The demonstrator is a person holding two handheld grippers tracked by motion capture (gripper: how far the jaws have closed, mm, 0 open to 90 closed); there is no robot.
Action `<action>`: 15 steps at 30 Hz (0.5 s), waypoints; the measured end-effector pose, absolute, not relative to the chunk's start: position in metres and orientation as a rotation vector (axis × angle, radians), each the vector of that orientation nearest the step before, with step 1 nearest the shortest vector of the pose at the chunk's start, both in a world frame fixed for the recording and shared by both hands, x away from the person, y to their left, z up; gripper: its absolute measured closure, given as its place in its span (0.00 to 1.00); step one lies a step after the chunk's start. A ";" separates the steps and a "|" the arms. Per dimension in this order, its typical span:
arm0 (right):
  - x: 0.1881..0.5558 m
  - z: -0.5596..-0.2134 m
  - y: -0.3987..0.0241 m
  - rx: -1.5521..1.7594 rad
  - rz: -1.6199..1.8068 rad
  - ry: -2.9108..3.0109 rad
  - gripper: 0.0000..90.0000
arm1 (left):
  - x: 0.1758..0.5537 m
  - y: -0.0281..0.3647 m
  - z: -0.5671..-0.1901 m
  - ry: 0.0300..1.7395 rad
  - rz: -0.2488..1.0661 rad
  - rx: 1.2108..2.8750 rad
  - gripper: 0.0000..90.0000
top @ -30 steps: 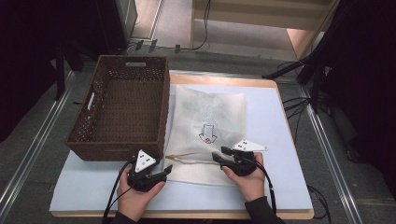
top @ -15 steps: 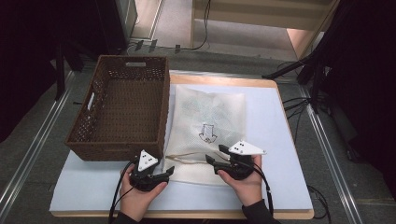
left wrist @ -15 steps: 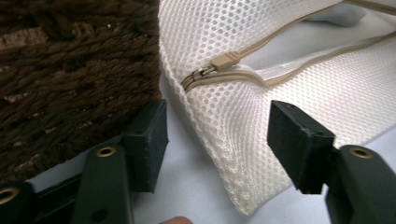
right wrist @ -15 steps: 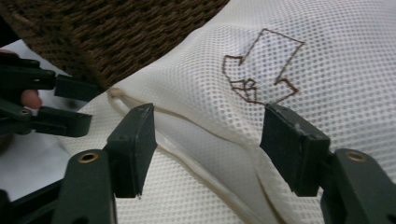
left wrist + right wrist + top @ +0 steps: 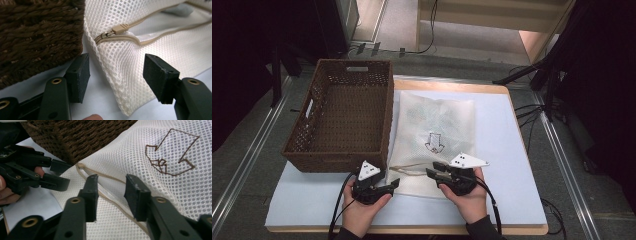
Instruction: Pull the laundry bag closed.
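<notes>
A wooden-edged table (image 5: 522,150) covered by a pale blue-white sheet fills the middle of the high view, with dark floor and metal rails to either side. On its left half stands a brown woven basket (image 5: 343,117), rectangular, empty as far as its inside can be seen, with a handle slot in its far wall. Just beside the basket, touching or nearly touching its right wall, lies a white mesh bag (image 5: 434,135), flat on the sheet, with a brown arrow-like mark stitched near its centre and a tan zipper running along its near edge. At the lower middle of the high view the person's two hands come in from the bottom edge. The left gripper (image 5: 388,184) sits at the bag's near left corner, by the basket's front corner; in the left gripper view its jaws stand wide apart with that mesh corner between them, gripping nothing, and the zipper pull (image 5: 119,28) lies beyond, in the upper centre. The right gripper (image 5: 433,171) rests over the bag's near edge; in the right gripper view its jaws are partly open above the mesh and the tan zipper line, holding nothing, with the left gripper at the left edge of that frame.
</notes>
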State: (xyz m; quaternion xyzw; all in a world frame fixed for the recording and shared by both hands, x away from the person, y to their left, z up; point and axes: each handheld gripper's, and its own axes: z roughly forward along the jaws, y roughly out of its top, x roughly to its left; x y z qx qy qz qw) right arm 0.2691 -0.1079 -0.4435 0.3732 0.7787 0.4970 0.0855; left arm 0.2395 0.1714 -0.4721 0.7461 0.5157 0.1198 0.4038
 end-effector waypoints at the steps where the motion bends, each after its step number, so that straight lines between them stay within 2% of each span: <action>1: 0.269 -0.444 -0.107 1.112 1.481 2.323 0.75 | 0.239 0.171 -0.472 1.304 0.309 1.888 0.46; 3: 0.269 -0.446 -0.105 1.121 1.469 2.334 0.80 | 0.240 0.171 -0.472 1.309 0.308 1.887 0.50; 11: 0.269 -0.453 -0.091 1.103 1.467 2.377 0.88 | 0.239 0.169 -0.472 1.295 0.307 1.906 0.84; 15: 0.269 -0.456 -0.082 1.101 1.465 2.398 0.88 | 0.236 0.168 -0.469 1.276 0.334 1.897 0.88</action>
